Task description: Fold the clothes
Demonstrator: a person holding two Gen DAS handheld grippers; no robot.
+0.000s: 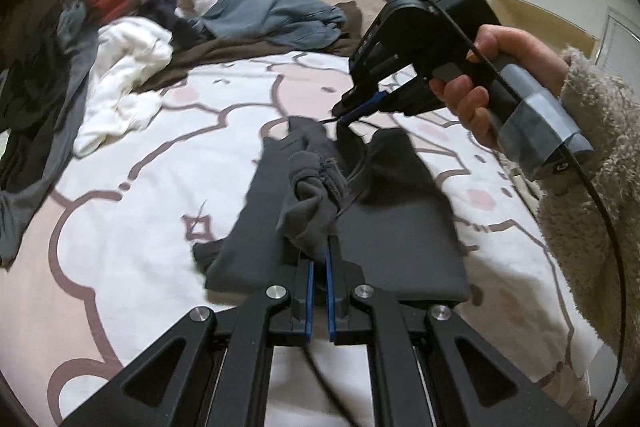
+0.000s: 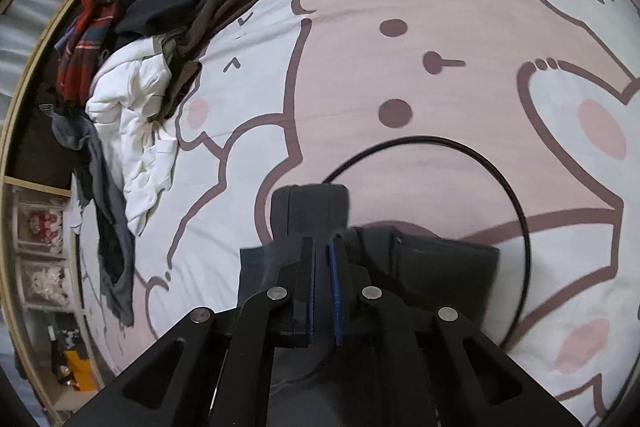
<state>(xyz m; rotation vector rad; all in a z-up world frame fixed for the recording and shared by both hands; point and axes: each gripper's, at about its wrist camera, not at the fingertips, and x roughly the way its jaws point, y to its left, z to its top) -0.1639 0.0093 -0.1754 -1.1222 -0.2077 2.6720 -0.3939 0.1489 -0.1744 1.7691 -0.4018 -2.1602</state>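
Bed [image 1: 132,155] with cartoon-print cover. Dark grey garment [image 1: 400,235] lies mid-bed. Heap of unfolded clothes [image 1: 128,39] lies along the far edge.

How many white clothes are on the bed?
1. The white garment lies crumpled at the bed's far left, beside the pile of dark clothes. Others could be hidden under that pile.

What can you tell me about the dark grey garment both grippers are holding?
The dark grey garment looks like soft knit fabric, partly folded and bunched in the middle, lying on the cartoon-print bedspread. The left gripper is shut on a bunched fold at its near edge; the right gripper pinches its far edge. A seam shows, slightly frayed.
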